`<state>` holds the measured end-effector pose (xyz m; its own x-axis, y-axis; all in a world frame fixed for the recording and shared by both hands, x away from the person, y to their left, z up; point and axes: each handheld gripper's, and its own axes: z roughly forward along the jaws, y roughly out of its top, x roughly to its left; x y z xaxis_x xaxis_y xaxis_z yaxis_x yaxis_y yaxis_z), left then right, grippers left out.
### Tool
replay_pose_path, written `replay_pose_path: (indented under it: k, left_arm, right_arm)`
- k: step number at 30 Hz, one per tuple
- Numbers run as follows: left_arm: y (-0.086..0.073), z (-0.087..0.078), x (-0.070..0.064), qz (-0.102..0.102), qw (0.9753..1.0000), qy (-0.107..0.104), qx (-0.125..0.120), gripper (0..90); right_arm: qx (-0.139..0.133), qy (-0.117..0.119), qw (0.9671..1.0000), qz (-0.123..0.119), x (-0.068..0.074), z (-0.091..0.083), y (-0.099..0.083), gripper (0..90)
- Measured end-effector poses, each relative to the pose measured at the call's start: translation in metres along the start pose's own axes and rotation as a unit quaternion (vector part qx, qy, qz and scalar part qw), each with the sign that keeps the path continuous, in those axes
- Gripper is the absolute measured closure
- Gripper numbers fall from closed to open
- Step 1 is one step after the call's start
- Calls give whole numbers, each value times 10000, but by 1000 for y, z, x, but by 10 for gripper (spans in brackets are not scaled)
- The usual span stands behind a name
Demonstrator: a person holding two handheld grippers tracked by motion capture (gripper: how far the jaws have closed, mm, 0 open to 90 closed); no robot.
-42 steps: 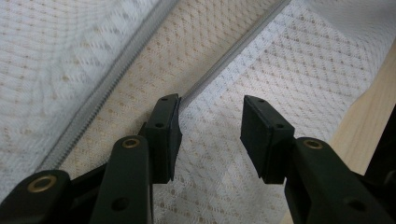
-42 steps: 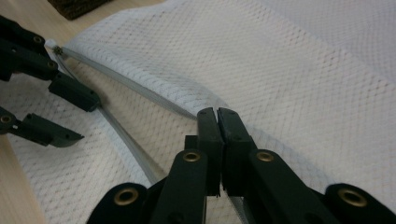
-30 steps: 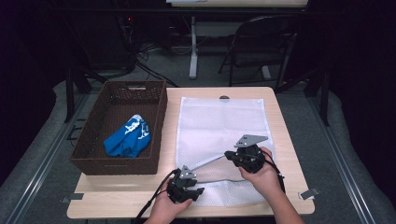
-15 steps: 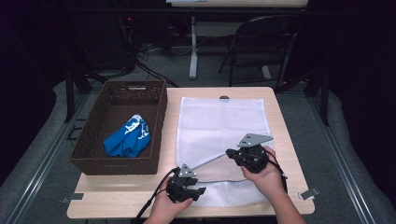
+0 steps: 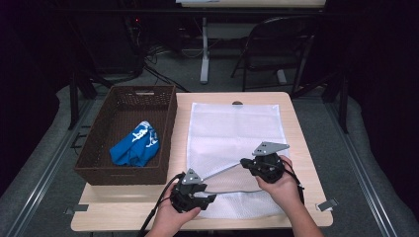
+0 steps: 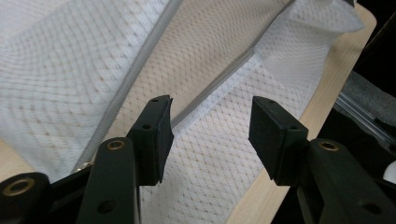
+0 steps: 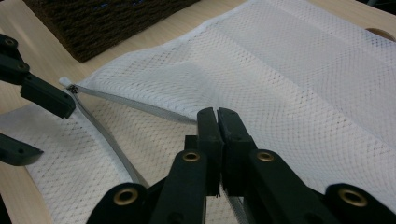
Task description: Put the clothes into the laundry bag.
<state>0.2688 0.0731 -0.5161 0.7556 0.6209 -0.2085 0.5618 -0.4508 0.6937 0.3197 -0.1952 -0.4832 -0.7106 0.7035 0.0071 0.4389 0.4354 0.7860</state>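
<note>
The bag (image 5: 234, 138) is white cloth net, full of tiny holes, soft and a bit see-through (the wood shows through it by the near edge). Its zip strip (image 7: 135, 106) is smooth grey tape. The worktop (image 5: 301, 148) is pale wood, smooth and matt. The basket (image 5: 94, 148) is dark brown weave, rough and bumpy. The cloth (image 5: 133, 145) in it is blue and crumpled. Each tool, left (image 6: 210, 128) and right (image 7: 217, 121), is matt black plastic with little brass-coloured rings.

Lab-type workspace: dark curtained surround, wooden table (image 5: 301, 128), folding chair (image 5: 276, 47), floor cables (image 5: 163, 74), desk leg (image 5: 204, 54).
</note>
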Motion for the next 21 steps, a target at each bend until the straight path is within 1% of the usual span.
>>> replay_pose_path:
  k: [2, 3, 4, 5, 6, 7, 8, 9, 10, 12, 14, 15, 16, 17, 18, 20, 21]
  left_arm:
    - [3, -8, 0, -4, 10000, 36, -50, 474]
    - [6, -17, 1, -32, 9999, 51, -108, 466]
    - [7, -21, 2, -16, 9998, 86, -150, 465]
    - [8, -25, 3, -34, 9998, 97, -178, 461]
    - [9, -29, 5, -38, 9996, 153, -213, 458]
    - [9, -29, 5, -38, 9996, 153, -213, 454]
    - [10, -33, 7, -13, 9994, 239, -233, 449]
    - [11, -37, 10, -54, 9992, 307, -253, 449]
    - [12, -43, 14, -109, 9987, 402, -297, 443]
    - [14, -50, 21, -223, 9977, 502, -402, 437]
    - [16, -59, 27, -342, 9959, 644, -534, 425]
    - [18, -67, 35, -373, 9945, 809, -554, 406]
    - [18, -67, 35, -373, 9945, 809, -554, 397]
    - [19, -73, 44, -474, 9928, 960, -541, 385]
    - [19, -73, 44, -474, 9928, 960, -541, 377]
    - [21, -78, 54, -575, 9916, 1041, -503, 377]
    - [22, -80, 59, -586, 9911, 1098, -467, 373]
  right_arm:
    - [-4, 2, 10000, -12, 0, 0, 0, 884]
    - [-2, 2, 10000, -26, 1, -1, 1, 884]
    - [-2, 5, 10000, -25, 1, -1, 1, 884]
    - [3, 8, 10000, -22, 2, -1, 1, 884]
    - [5, 4, 10000, -28, 2, 0, 1, 884]
    - [2, 5, 10000, -30, 2, 0, 1, 884]
    - [4, 8, 10000, -34, 2, 0, 1, 884]
    - [4, 8, 10000, -34, 2, 0, 1, 884]
    - [6, 7, 10000, -31, 3, -1, 1, 884]
    - [0, 15, 10000, -32, 3, -1, 1, 884]
    - [-9, 13, 10000, -43, 3, -1, 1, 884]
    - [-14, 9, 10000, -48, 3, -2, 1, 884]
    - [-14, 9, 10000, -48, 3, -2, 1, 884]
    - [-5, 1, 10000, -32, 3, -2, 1, 884]
    - [-5, 1, 10000, -32, 3, -2, 1, 884]
    - [-7, -2, 10000, -43, 3, -2, 1, 884]
    - [-11, -5, 10000, -53, 3, -2, 1, 884]
